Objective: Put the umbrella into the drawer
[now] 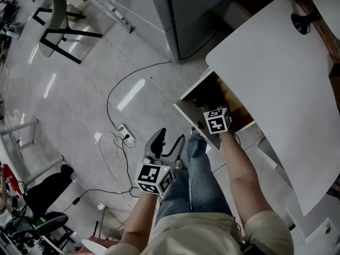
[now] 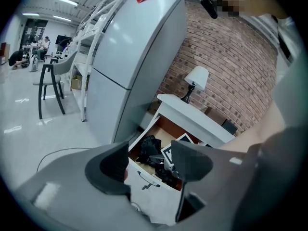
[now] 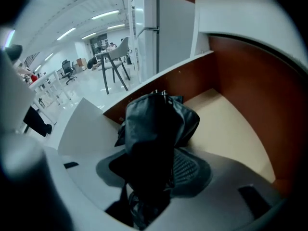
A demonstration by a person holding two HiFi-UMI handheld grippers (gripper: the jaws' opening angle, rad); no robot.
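The white drawer (image 1: 187,109) stands pulled out from under the white desk (image 1: 276,84). My right gripper (image 3: 154,170) is shut on a black folded umbrella (image 3: 156,124) and points steeply down into the drawer, above its pale bottom (image 3: 226,124). From the head view only that gripper's marker cube (image 1: 217,120) shows, over the drawer's dark inside. My left gripper (image 2: 151,165) is open with nothing between its jaws. It hangs in front of the drawer's front panel (image 2: 154,196), over the floor (image 1: 167,145). In the left gripper view the umbrella (image 2: 150,148) lies inside the drawer.
A tall grey fridge (image 2: 130,57) stands left of the desk. A black-stemmed lamp (image 2: 195,81) sits on the desk against a brick wall. A power strip (image 1: 126,134) with cables lies on the floor by my legs. A chair (image 1: 56,20) stands farther off.
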